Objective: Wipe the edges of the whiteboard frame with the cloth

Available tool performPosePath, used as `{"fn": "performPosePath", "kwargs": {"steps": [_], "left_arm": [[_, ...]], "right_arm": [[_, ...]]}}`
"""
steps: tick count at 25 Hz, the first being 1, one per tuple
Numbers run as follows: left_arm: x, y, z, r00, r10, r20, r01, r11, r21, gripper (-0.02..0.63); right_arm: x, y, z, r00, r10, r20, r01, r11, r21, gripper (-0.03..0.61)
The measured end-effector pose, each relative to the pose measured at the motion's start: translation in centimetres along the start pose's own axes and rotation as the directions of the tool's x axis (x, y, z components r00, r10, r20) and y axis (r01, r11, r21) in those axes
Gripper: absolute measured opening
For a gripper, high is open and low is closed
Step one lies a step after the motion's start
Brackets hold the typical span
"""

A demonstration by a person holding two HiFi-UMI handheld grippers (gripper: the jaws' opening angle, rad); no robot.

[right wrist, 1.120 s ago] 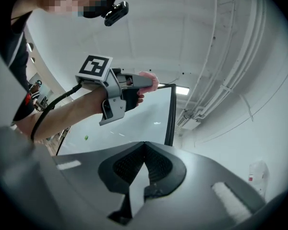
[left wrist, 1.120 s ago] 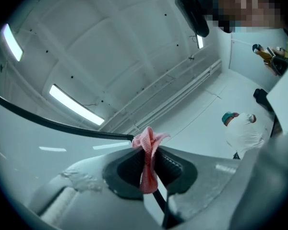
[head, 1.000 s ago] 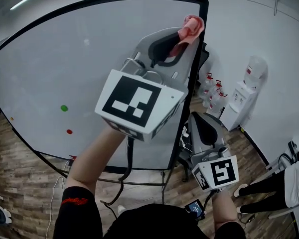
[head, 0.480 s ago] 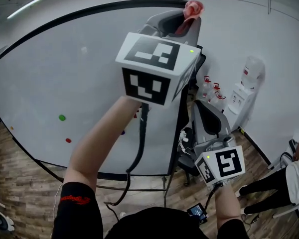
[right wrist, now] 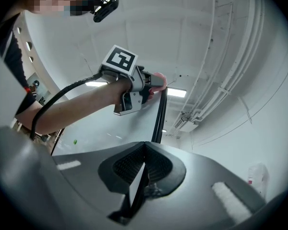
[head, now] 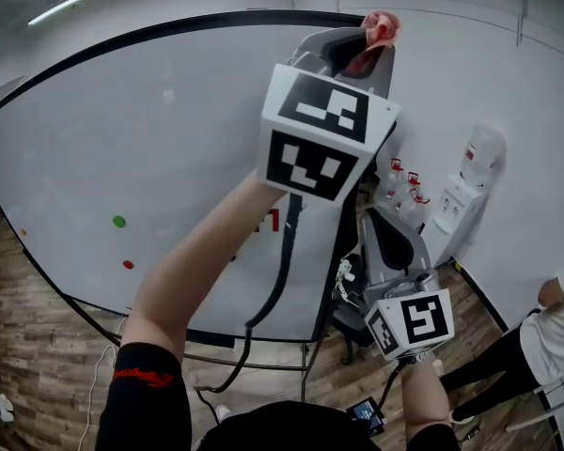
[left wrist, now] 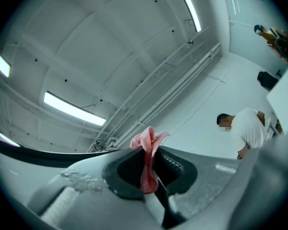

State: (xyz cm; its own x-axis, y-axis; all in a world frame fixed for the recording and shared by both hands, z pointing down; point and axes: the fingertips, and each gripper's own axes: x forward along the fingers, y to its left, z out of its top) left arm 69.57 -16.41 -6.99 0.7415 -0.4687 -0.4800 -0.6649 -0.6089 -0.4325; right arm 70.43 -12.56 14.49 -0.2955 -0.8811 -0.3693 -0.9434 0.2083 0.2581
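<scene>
The whiteboard has a thin black frame [head: 169, 28]. My left gripper [head: 362, 47] is raised to the board's top right corner and is shut on a pink cloth [head: 378, 32]. The cloth pokes out past the jaw tips at the corner of the frame. In the left gripper view the cloth [left wrist: 148, 150] is pinched between the dark pads, and the top frame bar [left wrist: 38, 152] runs off to the left. My right gripper [head: 387, 242] hangs lower by the board's right edge, shut and empty. The right gripper view shows its closed jaws [right wrist: 144, 164] below the vertical frame bar [right wrist: 158, 121].
A water dispenser [head: 462, 191] and red-capped bottles [head: 401, 178] stand against the wall to the right. A person [head: 545, 336] stands at the lower right. Green [head: 119, 221] and red [head: 128, 264] magnets sit on the board. The floor is wood.
My left gripper has risen and shifted right with the cloth, reaching the top right corner of the frame. The right gripper has hardly moved.
</scene>
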Motion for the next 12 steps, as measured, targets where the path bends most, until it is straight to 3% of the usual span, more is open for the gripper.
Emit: {"fn": "performPosePath", "kwargs": {"steps": [4, 7, 10, 12], "left_arm": [[-0.5, 0.2, 0.2, 1.000, 0.012, -0.025, -0.009, 0.992, 0.126, 0.048], [0.8, 0.3, -0.4, 0.997, 0.016, -0.072, 0.002, 0.971, 0.241, 0.048], [0.8, 0.3, -0.4, 0.993, 0.028, -0.114, 0.016, 0.931, 0.363, 0.048], [0.5, 0.7, -0.3, 0.990, 0.058, -0.131, 0.010, 0.883, 0.470, 0.048]], "right_arm": [[0.0, 0.4, -0.7, 1.000, 0.005, -0.008, -0.005, 1.000, 0.015, 0.002], [0.8, -0.2, -1.0, 1.000, 0.008, -0.007, -0.008, 1.000, 0.017, 0.002], [1.1, 0.4, -0.7, 1.000, 0.015, 0.002, -0.015, 1.000, 0.011, 0.002], [1.3, 1.0, -0.6, 1.000, 0.017, 0.004, -0.017, 1.000, 0.009, 0.002]]}}
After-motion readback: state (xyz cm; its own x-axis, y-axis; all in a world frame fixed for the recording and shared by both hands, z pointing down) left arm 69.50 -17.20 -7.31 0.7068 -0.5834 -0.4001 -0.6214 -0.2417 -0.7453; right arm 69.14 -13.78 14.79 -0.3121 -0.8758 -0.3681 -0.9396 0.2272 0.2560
